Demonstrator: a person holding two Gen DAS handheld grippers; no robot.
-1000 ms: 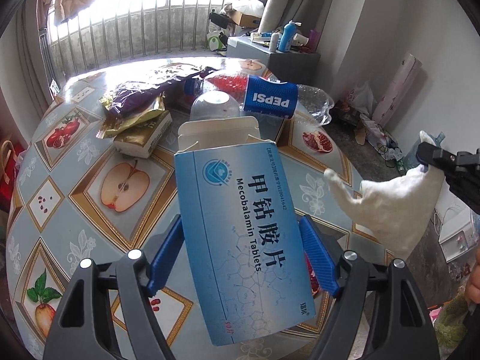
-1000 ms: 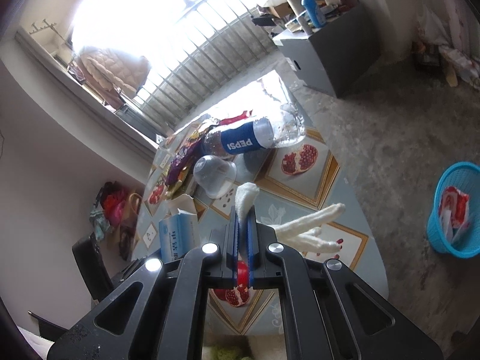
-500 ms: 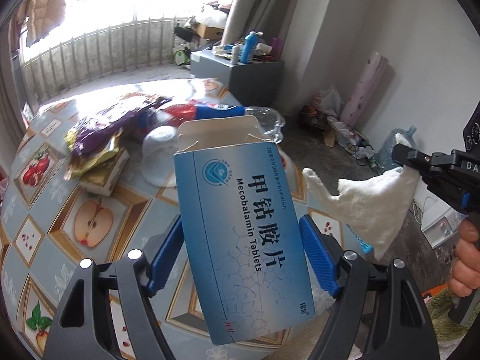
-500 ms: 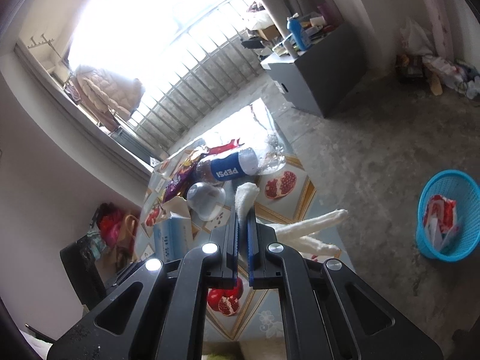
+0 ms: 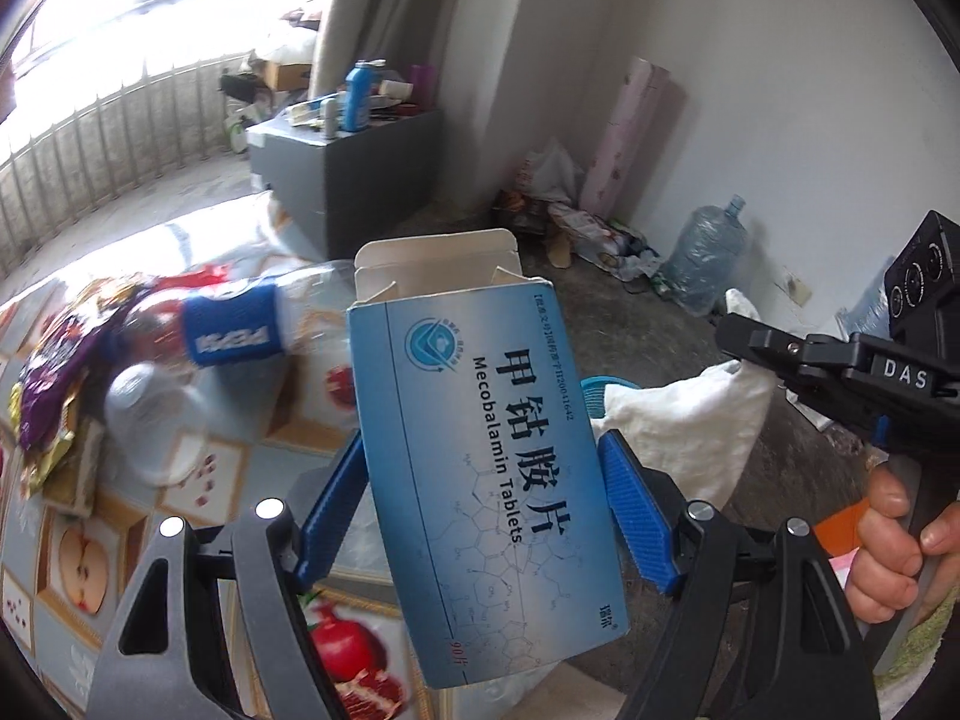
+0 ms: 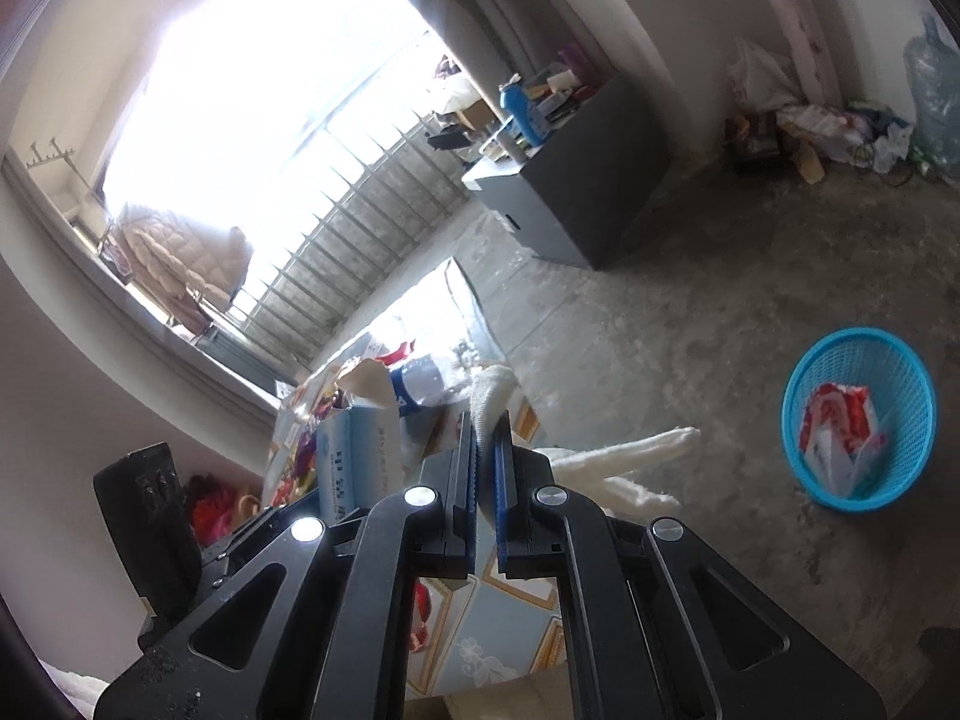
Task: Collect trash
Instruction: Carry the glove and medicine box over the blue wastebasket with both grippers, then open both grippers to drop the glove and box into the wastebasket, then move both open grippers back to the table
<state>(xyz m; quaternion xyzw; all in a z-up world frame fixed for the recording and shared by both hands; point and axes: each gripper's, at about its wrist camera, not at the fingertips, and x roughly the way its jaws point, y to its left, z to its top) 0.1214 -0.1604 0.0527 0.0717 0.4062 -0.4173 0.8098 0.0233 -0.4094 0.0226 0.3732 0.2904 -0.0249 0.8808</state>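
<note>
Bare concrete floor (image 6: 690, 312) runs from the barred window past a grey cabinet (image 5: 354, 174) to a cluttered corner with a big water jug (image 5: 705, 261), and a bench (image 5: 252, 456) covered in a fruit-patterned cloth fills the near left. On the bench lie a Pepsi bottle (image 5: 231, 330), an upturned clear plastic cup (image 5: 156, 426) and some purple and gold snack wrappers (image 5: 51, 396), all blurred in the left wrist view. The left hand-held gripper (image 5: 483, 516) pinches a blue Mecobalamin Tablets box (image 5: 486, 456) between its blue fingers (image 5: 636, 516), the box standing roughly upright with its top flap open (lifted clear of the bench). The right hand-held gripper (image 6: 485, 438) is pressed together on a white crumpled cloth (image 6: 624, 462), whose loose ends hang out to the right of the fingers; in the left wrist view the same cloth (image 5: 678, 426) dangles just beside the box. A blue mesh waste basket (image 6: 858, 414) stands on the floor well apart from the bench, with red-and-white wrappers (image 6: 840, 438) inside it.
</note>
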